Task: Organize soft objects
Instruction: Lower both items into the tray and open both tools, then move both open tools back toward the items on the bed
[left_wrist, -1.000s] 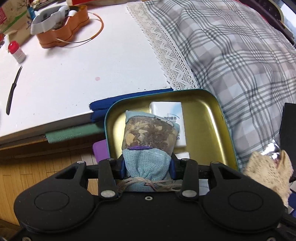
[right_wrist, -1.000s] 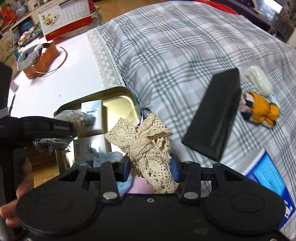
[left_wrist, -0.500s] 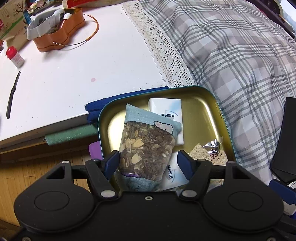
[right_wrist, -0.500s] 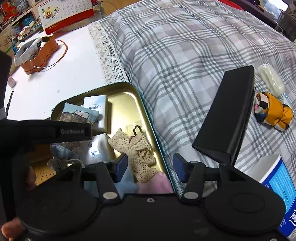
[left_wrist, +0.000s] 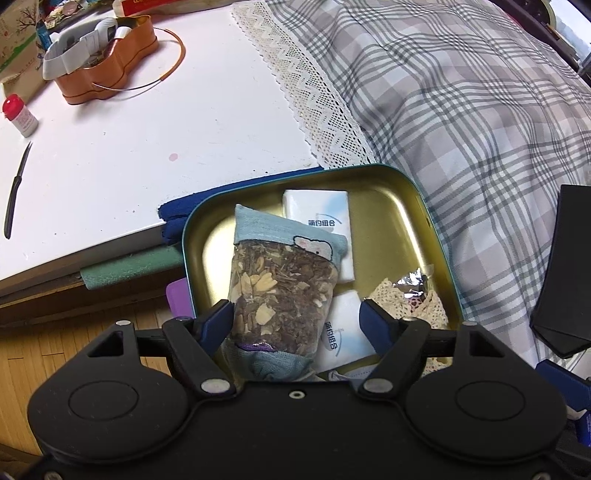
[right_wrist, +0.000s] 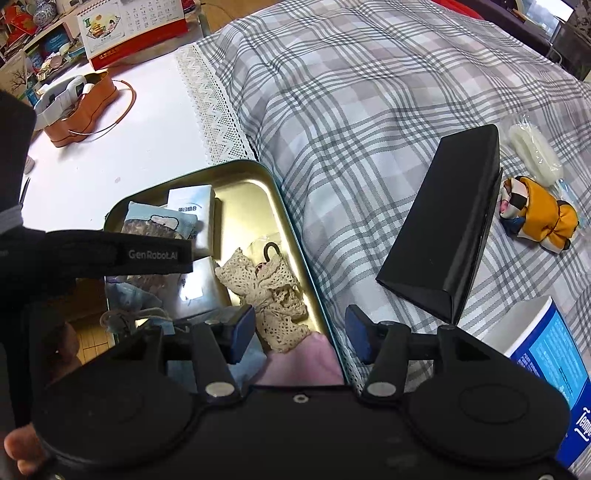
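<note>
A gold tin with a teal rim (left_wrist: 406, 221) lies at the edge of the plaid bed. In it rests a light blue sachet of dried herbs (left_wrist: 280, 288), on top of white tissue packs (left_wrist: 317, 214). My left gripper (left_wrist: 297, 325) hovers over the sachet's tied end. Its jaws are opening, with the sachet between them and the pads not pressing on it. A cream lace bundle (right_wrist: 273, 291) lies in the tin (right_wrist: 258, 206) by the right wall. Just above it my right gripper (right_wrist: 299, 332) stands open, holding nothing. One of the left gripper's fingers (right_wrist: 147, 254) crosses the right wrist view.
On the bed lie a black case (right_wrist: 450, 221), an orange scarf bundle (right_wrist: 535, 214), a white wrapped item (right_wrist: 535, 155) and a blue-white box (right_wrist: 546, 350). The white table holds an orange tin (left_wrist: 107, 70), a small red-capped bottle (left_wrist: 18, 114) and a knife (left_wrist: 14, 192).
The left gripper let go of the sachet, which now lies in the tin. The right gripper let go of the lace bundle, which dropped into the tin. Both sets of jaws spread.
</note>
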